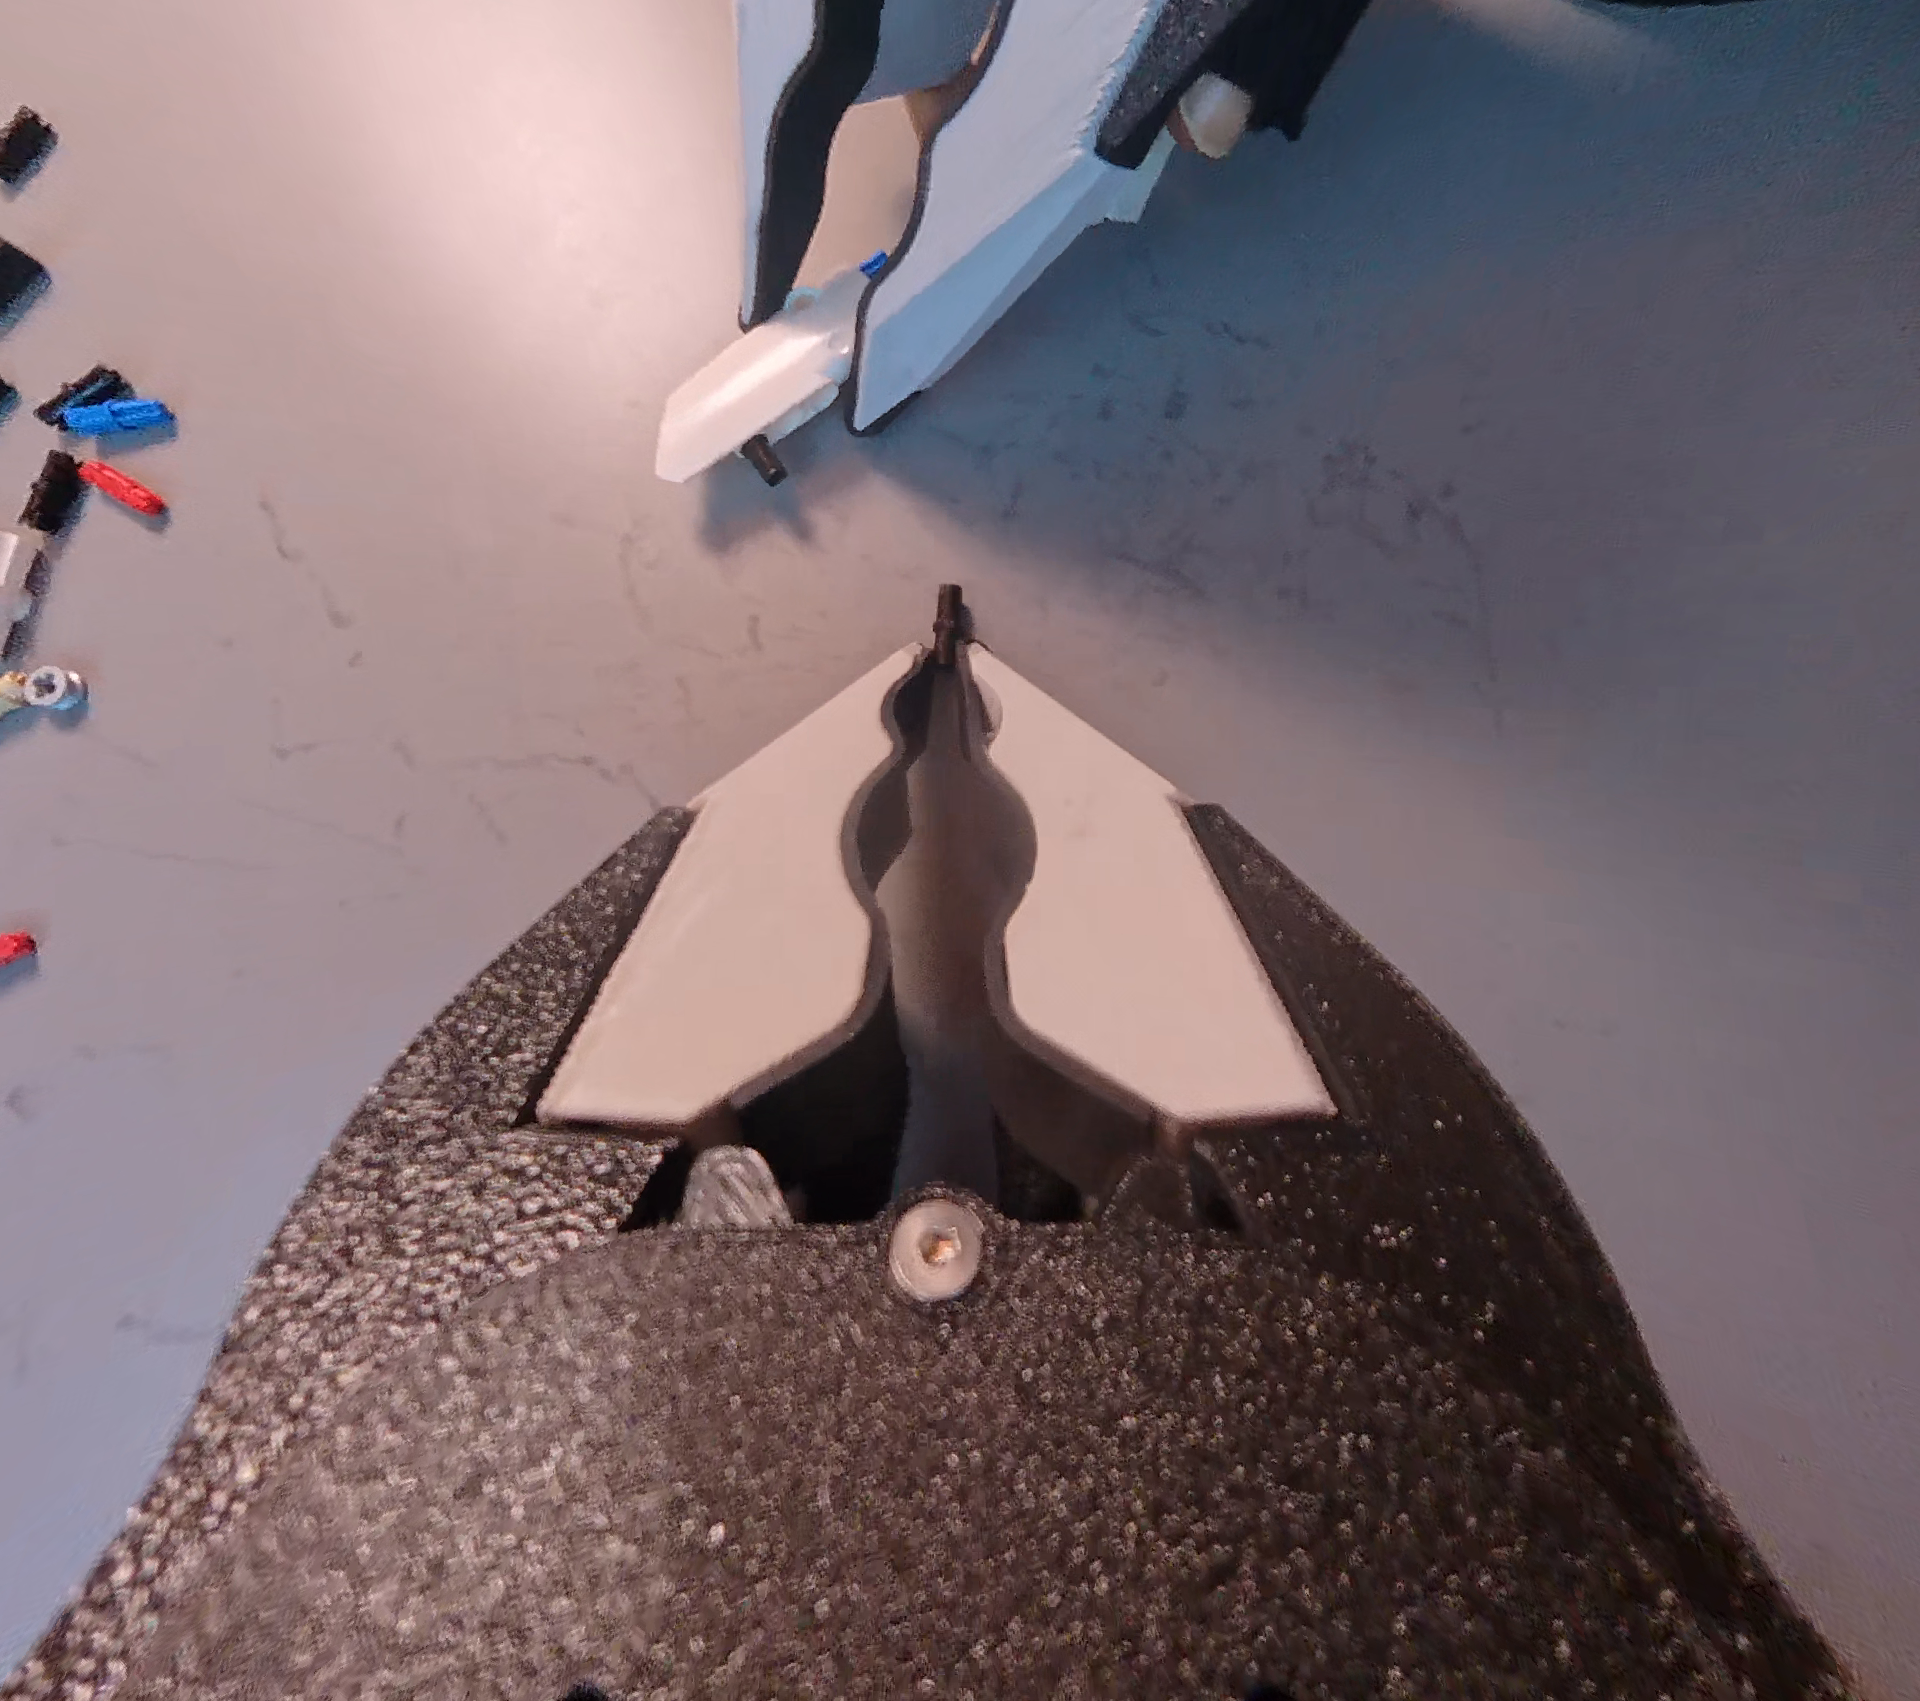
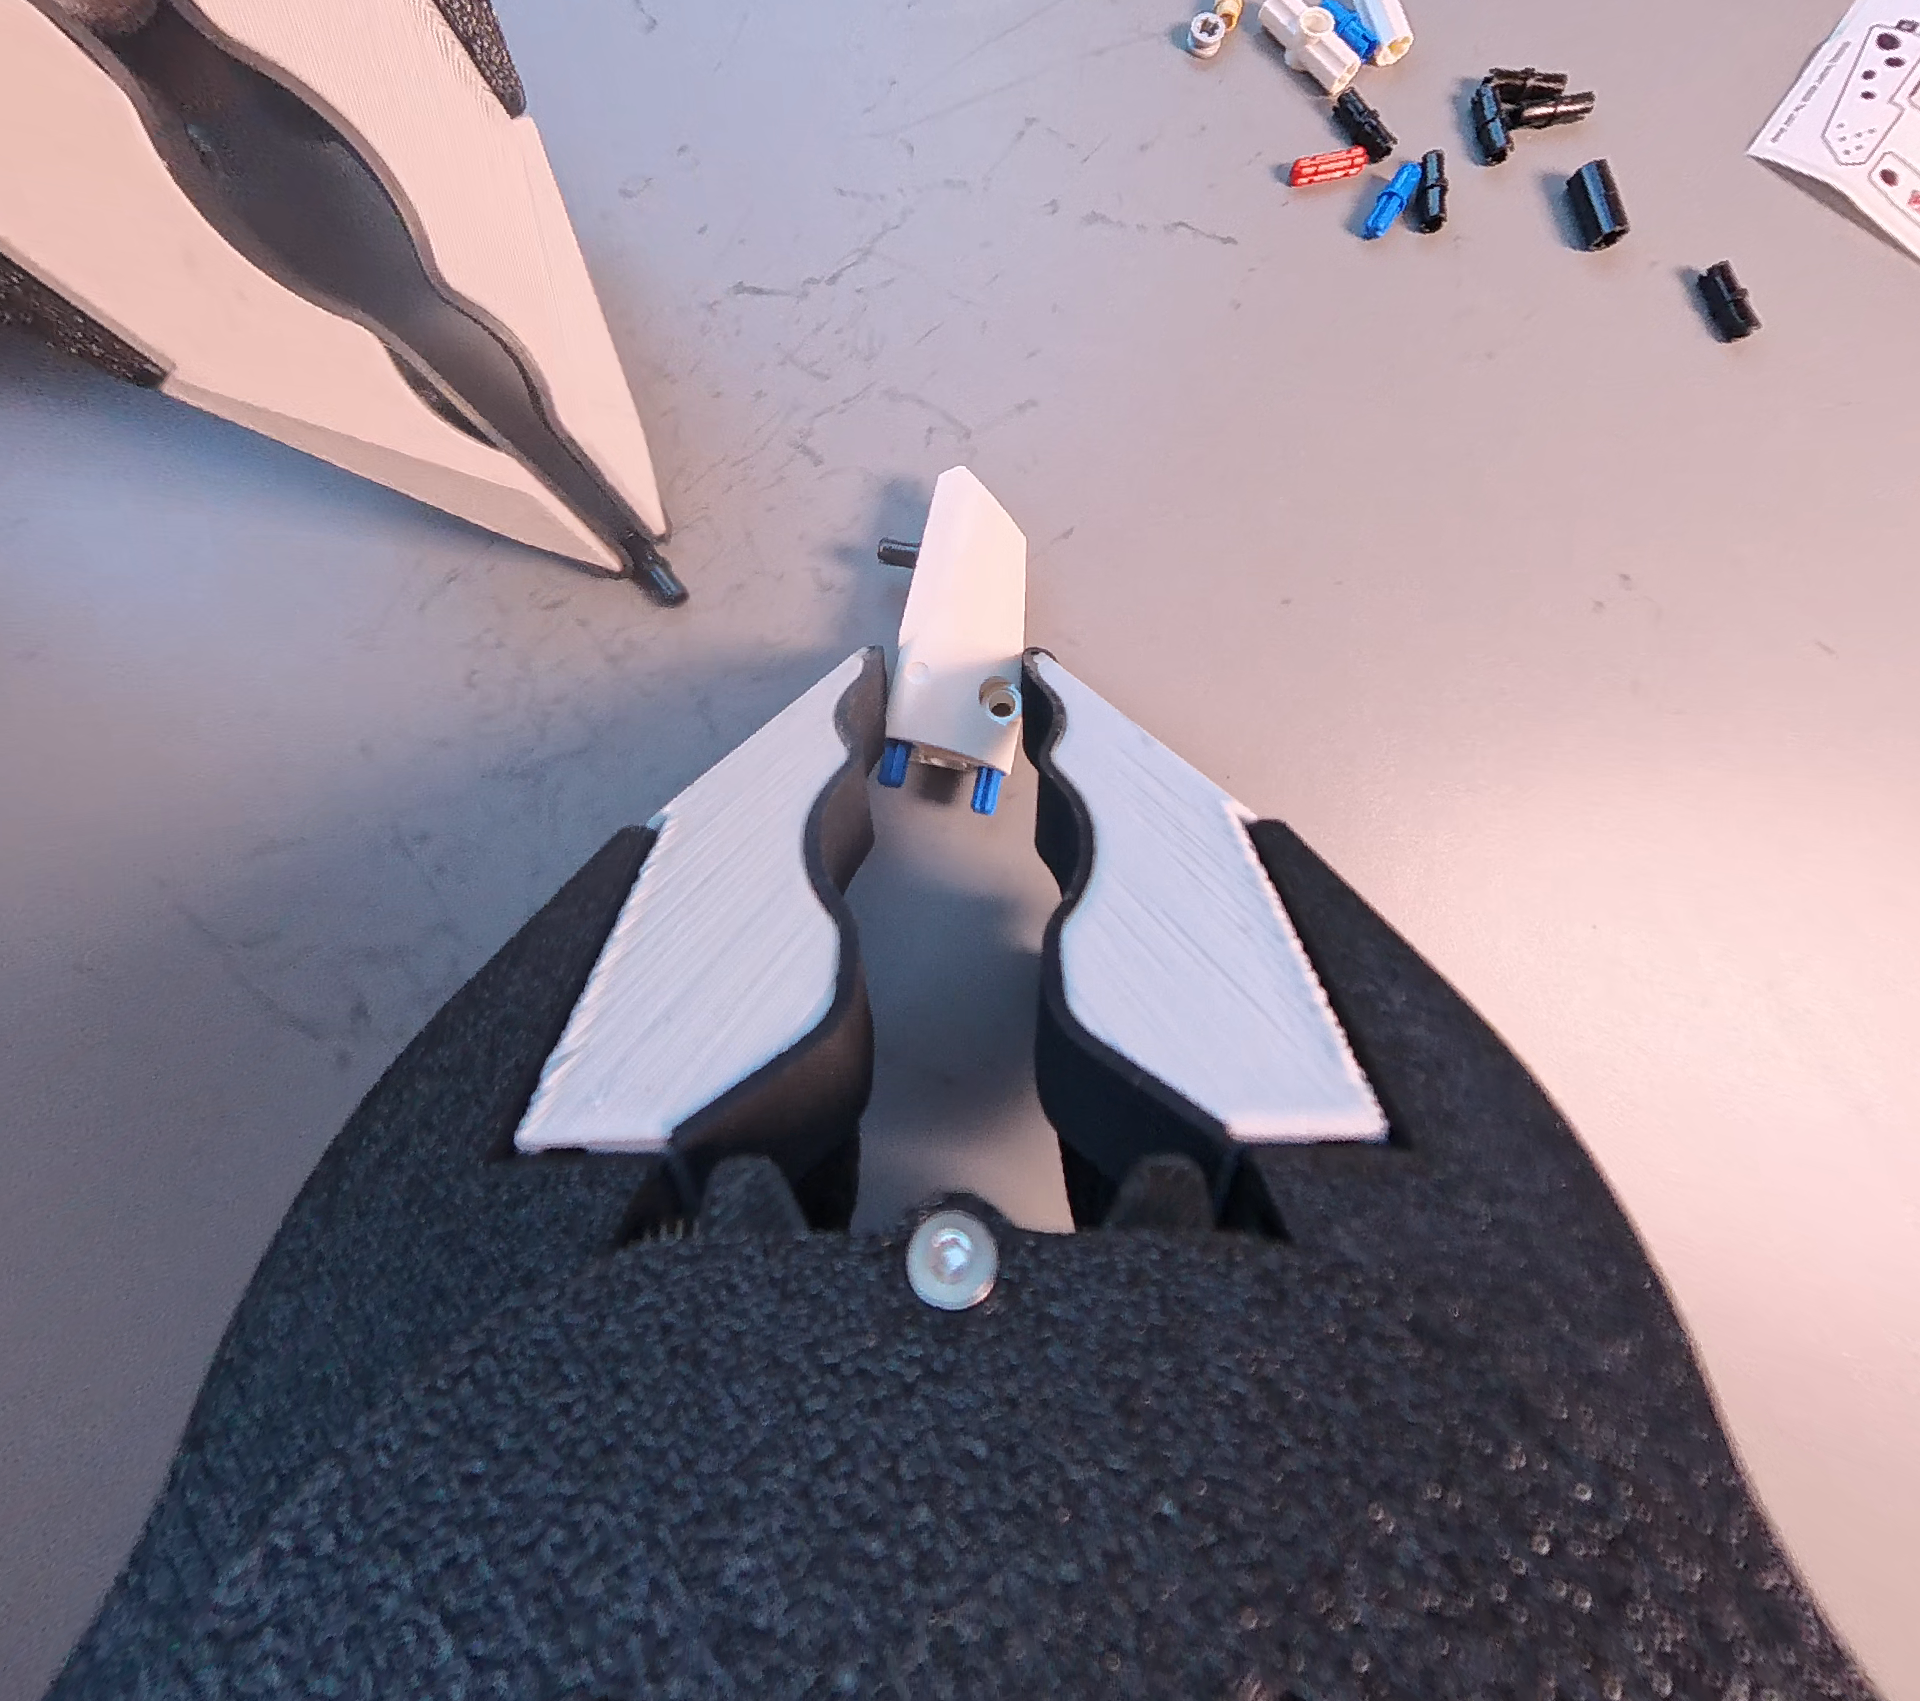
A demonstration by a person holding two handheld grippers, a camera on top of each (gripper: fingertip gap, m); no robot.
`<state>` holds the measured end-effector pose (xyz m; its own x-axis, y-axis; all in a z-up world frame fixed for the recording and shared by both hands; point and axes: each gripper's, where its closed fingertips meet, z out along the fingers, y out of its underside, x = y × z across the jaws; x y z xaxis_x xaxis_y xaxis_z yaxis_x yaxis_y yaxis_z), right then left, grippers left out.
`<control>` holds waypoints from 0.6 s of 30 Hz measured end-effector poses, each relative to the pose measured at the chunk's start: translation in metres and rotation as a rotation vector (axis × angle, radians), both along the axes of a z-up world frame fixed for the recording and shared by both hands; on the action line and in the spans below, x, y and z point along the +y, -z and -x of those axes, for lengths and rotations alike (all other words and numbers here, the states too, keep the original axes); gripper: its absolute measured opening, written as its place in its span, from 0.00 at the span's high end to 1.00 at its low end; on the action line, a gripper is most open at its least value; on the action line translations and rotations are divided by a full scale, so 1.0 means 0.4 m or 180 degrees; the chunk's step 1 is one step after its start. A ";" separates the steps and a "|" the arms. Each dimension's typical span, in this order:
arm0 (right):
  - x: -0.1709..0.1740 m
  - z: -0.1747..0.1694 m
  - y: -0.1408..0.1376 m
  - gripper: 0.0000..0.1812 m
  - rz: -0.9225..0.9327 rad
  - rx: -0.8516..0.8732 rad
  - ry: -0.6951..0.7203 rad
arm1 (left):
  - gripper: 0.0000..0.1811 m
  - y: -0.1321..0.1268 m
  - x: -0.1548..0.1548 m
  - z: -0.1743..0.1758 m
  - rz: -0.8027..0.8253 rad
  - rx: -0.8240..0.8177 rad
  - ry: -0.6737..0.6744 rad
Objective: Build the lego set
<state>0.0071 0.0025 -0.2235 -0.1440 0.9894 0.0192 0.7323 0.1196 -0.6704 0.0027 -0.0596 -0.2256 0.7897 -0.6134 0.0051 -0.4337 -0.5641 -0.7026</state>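
My left gripper (image 1: 948, 649) is shut on a small black pin (image 1: 947, 617) that sticks out past its tips; it also shows in the right wrist view (image 2: 639, 555) at the upper left with the pin (image 2: 661, 581). My right gripper (image 2: 951, 685) is shut on a white angled panel piece (image 2: 961, 602) with two blue pins (image 2: 982, 787) at its near end and a black pin (image 2: 896, 552) on its left side. In the left wrist view the right gripper (image 1: 821, 363) holds the panel (image 1: 732, 404) above the table, a short way beyond my left tips.
The table is grey (image 2: 1351, 716). Loose parts lie at the upper right of the right wrist view: black pins (image 2: 1527, 103), blue pins (image 2: 1390, 199), red pieces (image 2: 1328, 166), white connectors (image 2: 1314, 36). A printed sheet (image 2: 1860, 113) lies at the right edge. Loose parts (image 1: 109, 415) line the left. Across from one pair of fingers to the other is roughly 7 cm.
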 end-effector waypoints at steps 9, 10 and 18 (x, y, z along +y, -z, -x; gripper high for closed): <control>0.000 -0.001 0.003 0.86 -0.0052 -0.0055 0.0087 | 0.98 -0.001 0.058 -0.006 -0.0001 -0.0095 -0.0379; -0.001 -0.002 0.002 0.86 -0.0049 -0.0058 0.0085 | 0.98 -0.001 0.059 -0.008 -0.0010 -0.0101 -0.0391; -0.005 -0.030 0.002 0.78 0.0134 -0.0111 -0.0151 | 0.98 0.000 0.061 -0.006 -0.0031 -0.0092 -0.0435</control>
